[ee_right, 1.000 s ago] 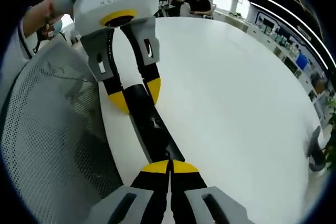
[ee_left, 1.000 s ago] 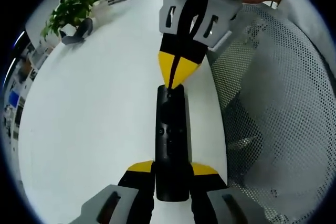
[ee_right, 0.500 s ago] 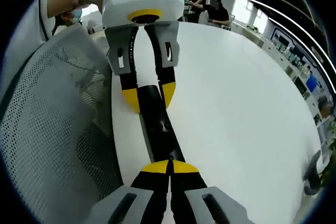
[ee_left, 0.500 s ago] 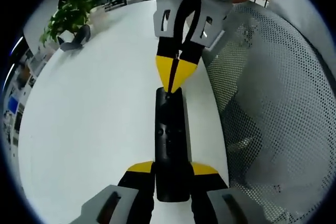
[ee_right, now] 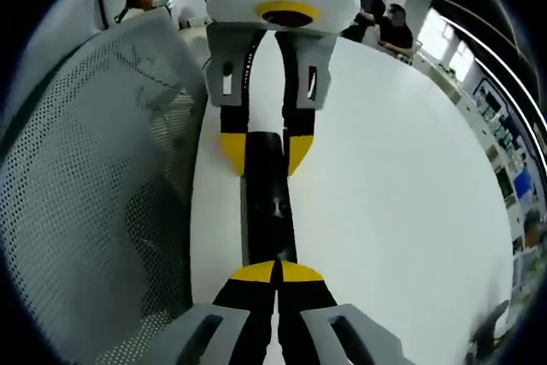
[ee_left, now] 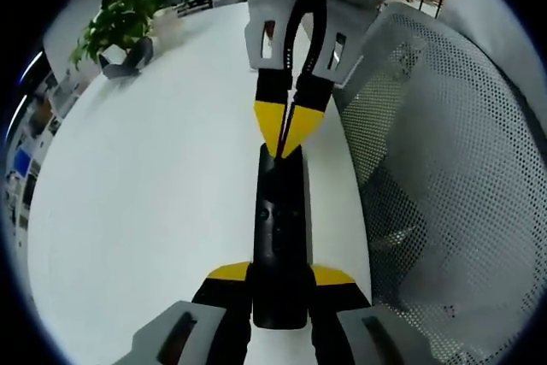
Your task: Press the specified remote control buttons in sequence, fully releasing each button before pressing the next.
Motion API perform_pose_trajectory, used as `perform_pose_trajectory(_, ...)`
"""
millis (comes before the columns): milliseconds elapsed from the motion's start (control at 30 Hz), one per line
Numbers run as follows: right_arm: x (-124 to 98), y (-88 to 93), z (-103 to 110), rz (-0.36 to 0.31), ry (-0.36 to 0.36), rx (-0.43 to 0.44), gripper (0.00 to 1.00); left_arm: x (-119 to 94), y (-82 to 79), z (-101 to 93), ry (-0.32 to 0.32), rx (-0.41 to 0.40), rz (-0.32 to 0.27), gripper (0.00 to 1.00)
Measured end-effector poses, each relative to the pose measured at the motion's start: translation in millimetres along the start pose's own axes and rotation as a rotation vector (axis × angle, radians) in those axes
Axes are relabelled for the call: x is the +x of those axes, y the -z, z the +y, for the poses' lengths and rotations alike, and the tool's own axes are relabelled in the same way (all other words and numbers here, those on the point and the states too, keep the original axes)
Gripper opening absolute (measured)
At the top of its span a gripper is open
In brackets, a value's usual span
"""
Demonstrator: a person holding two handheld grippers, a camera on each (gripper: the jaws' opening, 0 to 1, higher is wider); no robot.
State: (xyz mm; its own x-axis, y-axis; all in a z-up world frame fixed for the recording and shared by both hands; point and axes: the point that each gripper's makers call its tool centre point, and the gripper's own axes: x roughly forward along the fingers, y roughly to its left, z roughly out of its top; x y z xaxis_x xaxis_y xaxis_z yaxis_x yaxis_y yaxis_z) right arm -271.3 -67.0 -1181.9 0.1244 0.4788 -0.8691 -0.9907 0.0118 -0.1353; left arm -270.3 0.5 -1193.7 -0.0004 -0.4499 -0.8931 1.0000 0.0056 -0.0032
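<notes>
1. The remote [ee_left: 279, 245] lies on the white table [ee_left: 145, 185], long axis in line with both grippers.
2. The left gripper [ee_left: 279, 284] clamps its near end.
3. The right gripper [ee_left: 290, 130], jaws together, tips the far end, nearer the buttons.

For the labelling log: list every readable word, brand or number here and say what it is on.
Embossed lettering on the white housing of the left tongs, right gripper view: a short brand-like word, too blurred to read for certain.
Remote control: button markings too small to read.
Nothing else legible.
</notes>
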Motion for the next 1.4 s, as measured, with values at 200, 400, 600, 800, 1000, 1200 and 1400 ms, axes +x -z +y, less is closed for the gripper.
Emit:
perform_pose_trajectory(200,0.8,-1.3,-0.4,0.015,0.004,-0.033,0.0,-0.2,0.0,-0.3,0.003,0.004,-0.01,0.24)
perform_pose_trajectory(400,0.8,-0.5,-1.7,-0.016,0.059,0.007,0.0,-0.3,-0.2,-0.2,0.004,0.008,-0.015,0.24)
perform_pose_trajectory(600,-1.8,-1.7,-5.5,-0.162,0.046,0.264,0.0,-0.5,-0.2,0.1,0.004,0.008,-0.022,0.24)
perform_pose_trajectory(800,-2.7,-12.3,-6.9,-0.203,0.019,0.281,0.0,-0.6,0.0,0.4,0.005,0.004,-0.011,0.24)
perform_pose_trajectory(1000,4.2,-14.1,-0.3,-0.149,-0.011,0.167,0.0,-0.8,0.5,0.7,0.004,0.0,-0.017,0.24)
perform_pose_trajectory(1200,6.2,-12.8,0.0,-0.083,-0.019,-0.013,0.0,-0.5,0.6,0.8,0.003,0.0,-0.009,0.24)
perform_pose_trajectory(1400,8.3,-12.7,1.9,0.019,-0.037,-0.211,0.0,-1.1,1.5,1.0,0.003,0.001,-0.048,0.24)
